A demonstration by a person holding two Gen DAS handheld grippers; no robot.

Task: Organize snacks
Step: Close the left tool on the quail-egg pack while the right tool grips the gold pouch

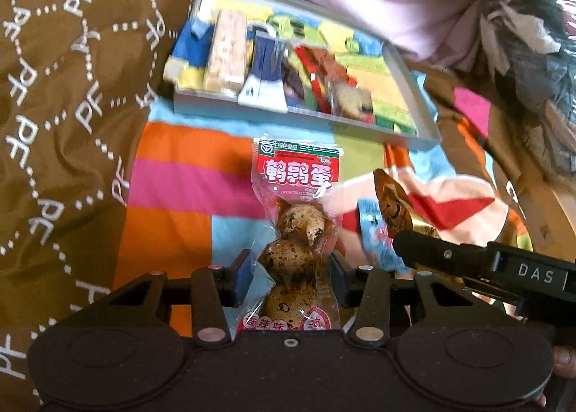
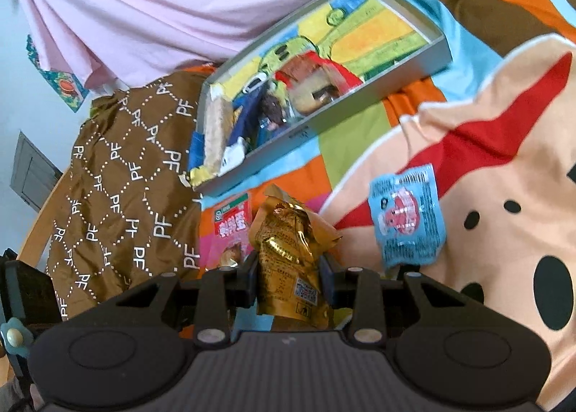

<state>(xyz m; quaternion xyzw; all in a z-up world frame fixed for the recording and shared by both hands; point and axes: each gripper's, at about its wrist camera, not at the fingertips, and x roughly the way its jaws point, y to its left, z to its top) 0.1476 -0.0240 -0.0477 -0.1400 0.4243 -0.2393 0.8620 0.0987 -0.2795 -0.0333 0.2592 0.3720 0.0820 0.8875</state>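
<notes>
My left gripper (image 1: 291, 277) is shut on a clear packet of quail eggs (image 1: 298, 217) with a red label, lifted over the striped bedspread. My right gripper (image 2: 289, 277) is shut on a crinkled gold foil snack packet (image 2: 288, 253); that packet (image 1: 392, 206) and the right gripper's finger show at the right of the left wrist view. The quail egg packet (image 2: 232, 228) appears just left of the gold one. A grey tray (image 1: 298, 113) with a colourful lining lies ahead, holding several snacks. A light blue sachet (image 2: 408, 215) lies flat on the cartoon blanket.
A brown quilt printed with "PF" (image 1: 64, 116) rises on the left. Pink fabric (image 2: 162, 5) lies behind the tray (image 2: 428, 62). Dark patterned clothing (image 1: 529, 34) is piled at the far right of the left wrist view.
</notes>
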